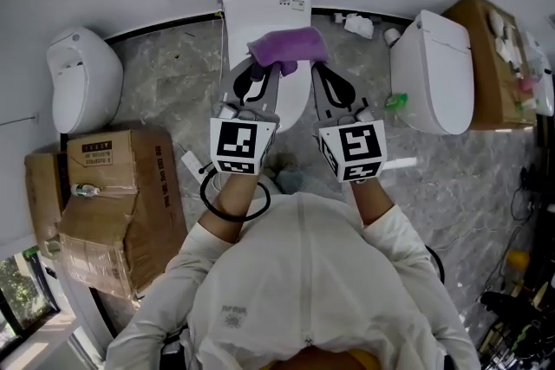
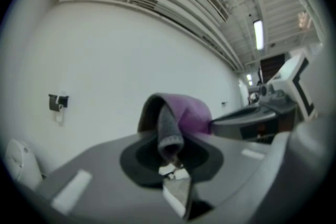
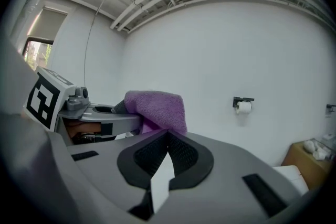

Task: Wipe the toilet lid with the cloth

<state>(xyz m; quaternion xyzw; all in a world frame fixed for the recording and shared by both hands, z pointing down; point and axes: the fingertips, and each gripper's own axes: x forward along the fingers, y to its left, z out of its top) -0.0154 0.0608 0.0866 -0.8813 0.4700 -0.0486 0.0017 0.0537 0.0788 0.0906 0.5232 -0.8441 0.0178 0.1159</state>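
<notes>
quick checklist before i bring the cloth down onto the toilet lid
1. Left gripper shut on purple cloth: ok.
2. Right gripper shut on the cloth's edge: ok.
3. Toilet lid closed: ok.
4. Cloth lined up over the lid in the head view: ok.
5. Cloth touching the lid: not ok, held up against the wall.
6. Lid free of objects: cannot tell, partly hidden.

White zip top [image 1: 303, 273]; marker-cubed grey left gripper [image 1: 258, 70], right gripper [image 1: 318, 70]

left tongs [image 1: 259, 70]: closed | right tongs [image 1: 320, 74]: closed | held side by side
</notes>
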